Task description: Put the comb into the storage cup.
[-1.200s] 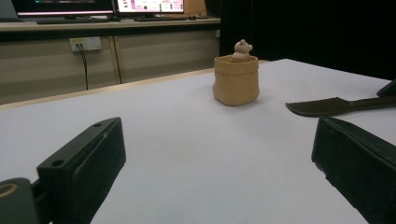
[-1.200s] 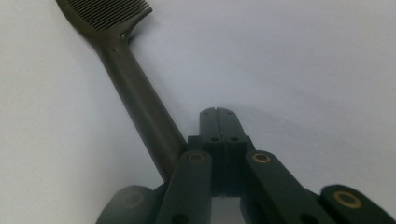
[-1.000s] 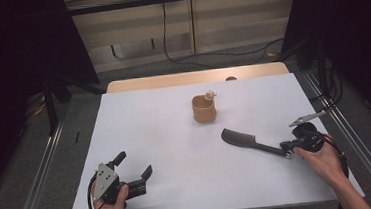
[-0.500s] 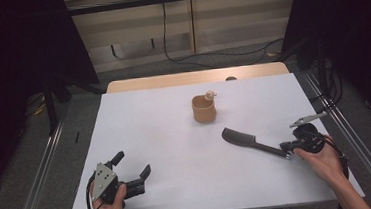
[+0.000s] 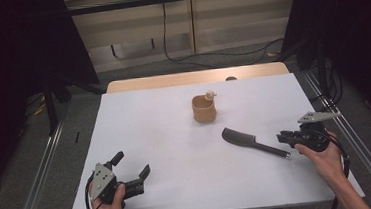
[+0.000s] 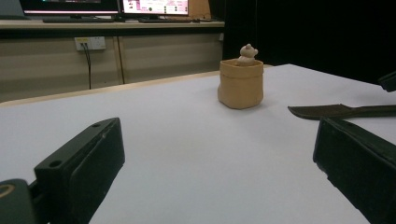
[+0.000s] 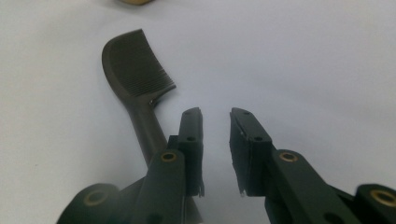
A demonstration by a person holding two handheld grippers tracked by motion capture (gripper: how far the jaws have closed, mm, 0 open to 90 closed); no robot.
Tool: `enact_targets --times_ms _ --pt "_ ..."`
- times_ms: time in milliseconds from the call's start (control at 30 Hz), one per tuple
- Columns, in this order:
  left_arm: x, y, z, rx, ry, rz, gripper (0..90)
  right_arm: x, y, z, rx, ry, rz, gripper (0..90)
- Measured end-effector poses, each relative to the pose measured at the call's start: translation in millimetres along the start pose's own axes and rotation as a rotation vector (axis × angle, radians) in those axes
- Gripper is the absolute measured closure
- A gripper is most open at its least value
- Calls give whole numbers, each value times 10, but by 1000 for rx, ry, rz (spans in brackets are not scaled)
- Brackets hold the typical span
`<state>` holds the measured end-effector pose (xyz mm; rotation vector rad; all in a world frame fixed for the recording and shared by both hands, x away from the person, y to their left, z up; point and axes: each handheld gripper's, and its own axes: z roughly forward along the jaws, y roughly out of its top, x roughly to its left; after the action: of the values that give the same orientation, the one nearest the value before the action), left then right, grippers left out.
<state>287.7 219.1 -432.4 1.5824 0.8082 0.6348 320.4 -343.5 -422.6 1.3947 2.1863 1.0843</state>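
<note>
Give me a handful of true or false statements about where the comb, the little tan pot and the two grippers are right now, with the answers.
1. The comb lies flat on the white table. True.
2. The right gripper clamps the comb's handle. False: its jaws have just been opening, with a gap between them and the handle lying beside them.
3. The tan pot lies tipped on its side. False: it stands upright.
4. The left gripper is open with nothing between its jaws. True.
5. A small figure peeks from the pot. True.

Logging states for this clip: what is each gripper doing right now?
Left gripper: open, holding nothing.
Right gripper: jaws have just been opening, nothing between them; comb lies beside them on the table.
</note>
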Motion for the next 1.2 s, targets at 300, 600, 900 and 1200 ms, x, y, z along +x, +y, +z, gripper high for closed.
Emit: enact_targets --times_ms 300,600,900,1200 --pt "7 7 -23 -5 0 8 22 20 46 -111 -134 -22 -5 170" --pt "-44 57 -80 -49 -24 20 22 175 89 -37 -104 122 -36 75" --pt "6 6 -36 -5 -10 -14 22 324 149 117 -34 199 -86 85" --pt "-36 -10 -5 16 -29 1 22 358 226 235 54 182 -120 86"
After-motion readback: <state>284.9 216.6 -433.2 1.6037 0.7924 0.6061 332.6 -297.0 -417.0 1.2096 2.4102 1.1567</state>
